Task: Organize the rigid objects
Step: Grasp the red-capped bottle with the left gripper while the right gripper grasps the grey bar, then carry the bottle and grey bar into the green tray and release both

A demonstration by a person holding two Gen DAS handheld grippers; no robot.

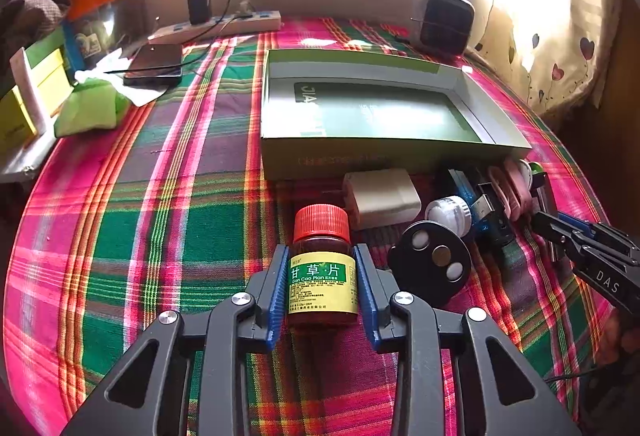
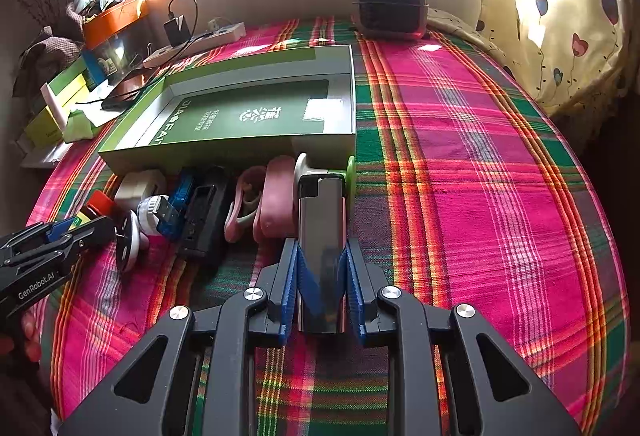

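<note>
A plaid cloth (image 1: 160,220) in pink, green and red covers the worktop. Toward its far edge, under the window, lies a shallow green box (image 1: 276,108), open at the top. Nothing loose sits inside it; only the printed green bottom with white lettering shows.

Along the near wall of the box runs a row of small hard things. At the left end stands a brown medicine bottle (image 1: 322,272) with a red cap and a yellow-green label. The left gripper (image 1: 322,256) has its jaws around the bottle's body, the blue pads (image 1: 280,276) lying against both sides of the label, so it is pinching the bottle, which stands upright on the cloth. Just behind the bottle is a white charger plug (image 1: 380,200), and beside it a round black disc (image 1: 434,260) with three small circles, a small white jar (image 1: 448,212), a blue USB adapter (image 1: 486,204) and pink clips (image 2: 260,200).

At the right end of the row, the right gripper (image 2: 322,256) has its jaws pressed tight on a silvery lighter (image 2: 322,220), which lies pointing toward the box, its top close to the box's near right corner. A green-and-white round piece (image 2: 349,176) stands just behind it.

At the far left corner sit a power strip (image 1: 224,24), a dark phone (image 1: 154,64) and yellow-green cartons (image 1: 36,92). A dark square device (image 1: 446,20) stands at the far right corner.
</note>
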